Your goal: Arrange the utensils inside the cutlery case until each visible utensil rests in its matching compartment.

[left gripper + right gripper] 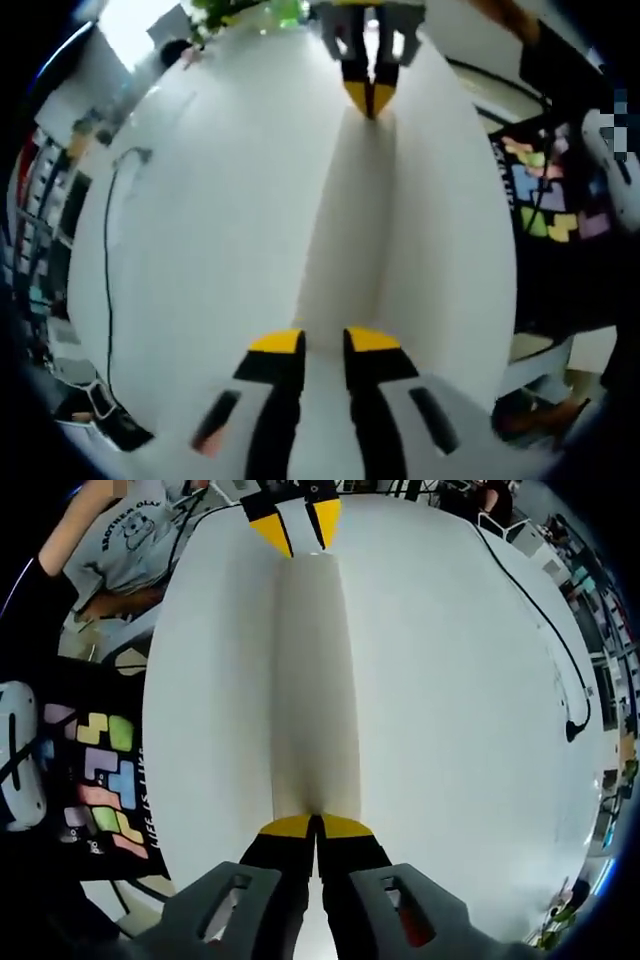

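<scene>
In the left gripper view, a long white case [345, 210] lies on the white table [200, 250], running straight away from the camera along the table's middle. Its near end sits at the yellow tips of the left gripper [323, 340], whose jaws stand a little apart with white showing in the gap. Whether they clamp the case I cannot tell. At the far end of the case, the right gripper [370, 98] points back toward the camera with its tips pressed together. A black cable [108, 280] trails along the table's left edge, and a green plant [250, 12] stands at the far edge. Beyond the right edge is a person in a black shirt with coloured blocks [550, 200].

In the right gripper view, the case [310, 680] again lies lengthwise down the middle of the table [450, 730]. The right gripper [316, 825] is clenched, its tips meeting at the near end of the case. Whether a thin edge is pinched between them is not clear. The left gripper [297, 525] is at the far end, its tips apart. No utensils can be made out. The cable [550, 630] curves along the right edge, and the block-patterned shirt [100, 770] is off the left edge. A person in a grey shirt [130, 540] is beyond the far left corner.
</scene>
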`<action>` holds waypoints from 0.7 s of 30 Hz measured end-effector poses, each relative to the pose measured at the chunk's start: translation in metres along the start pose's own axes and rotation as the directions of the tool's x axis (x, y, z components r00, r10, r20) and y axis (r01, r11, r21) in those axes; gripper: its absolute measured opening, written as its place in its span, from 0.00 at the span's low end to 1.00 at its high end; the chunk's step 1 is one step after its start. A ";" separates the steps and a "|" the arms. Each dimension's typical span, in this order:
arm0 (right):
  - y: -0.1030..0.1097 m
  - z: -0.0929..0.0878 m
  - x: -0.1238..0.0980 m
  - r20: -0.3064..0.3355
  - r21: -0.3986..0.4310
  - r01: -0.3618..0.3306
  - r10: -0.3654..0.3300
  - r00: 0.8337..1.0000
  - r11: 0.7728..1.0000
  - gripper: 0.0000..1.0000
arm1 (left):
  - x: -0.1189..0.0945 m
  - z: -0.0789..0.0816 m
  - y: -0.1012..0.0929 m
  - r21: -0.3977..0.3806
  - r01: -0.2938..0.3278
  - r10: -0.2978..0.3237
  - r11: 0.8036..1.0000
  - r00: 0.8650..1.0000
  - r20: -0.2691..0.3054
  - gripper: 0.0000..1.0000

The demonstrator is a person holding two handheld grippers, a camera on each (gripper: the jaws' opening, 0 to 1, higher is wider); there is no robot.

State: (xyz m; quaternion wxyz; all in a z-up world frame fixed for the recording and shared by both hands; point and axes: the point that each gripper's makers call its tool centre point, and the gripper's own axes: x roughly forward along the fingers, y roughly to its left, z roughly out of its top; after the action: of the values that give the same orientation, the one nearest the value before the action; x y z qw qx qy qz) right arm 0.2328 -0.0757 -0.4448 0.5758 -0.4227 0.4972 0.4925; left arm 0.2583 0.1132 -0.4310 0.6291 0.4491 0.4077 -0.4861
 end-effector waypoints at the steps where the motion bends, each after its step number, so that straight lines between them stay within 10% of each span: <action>1: 0.000 0.000 0.000 0.003 0.001 0.000 0.000 1.000 1.000 0.00 | 0.002 -0.001 -0.001 0.004 0.003 -0.003 1.000 1.000 -0.013 0.14; 14: 0.000 0.002 0.001 0.037 0.007 -0.011 0.011 0.999 1.000 0.00 | 0.011 -0.005 -0.007 0.036 0.066 -0.060 0.997 0.988 -0.144 0.01; 21: 0.001 0.003 0.001 0.009 -0.009 0.012 -0.012 1.000 1.000 0.00 | 0.012 -0.008 -0.008 0.020 0.065 -0.063 0.998 0.993 -0.102 0.00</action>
State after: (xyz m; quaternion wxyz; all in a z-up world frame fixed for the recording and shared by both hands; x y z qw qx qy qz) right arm 0.2322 -0.0725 -0.4453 0.5791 -0.4260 0.4897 0.4932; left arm 0.2521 0.1173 -0.4456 0.5867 0.4670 0.4474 -0.4874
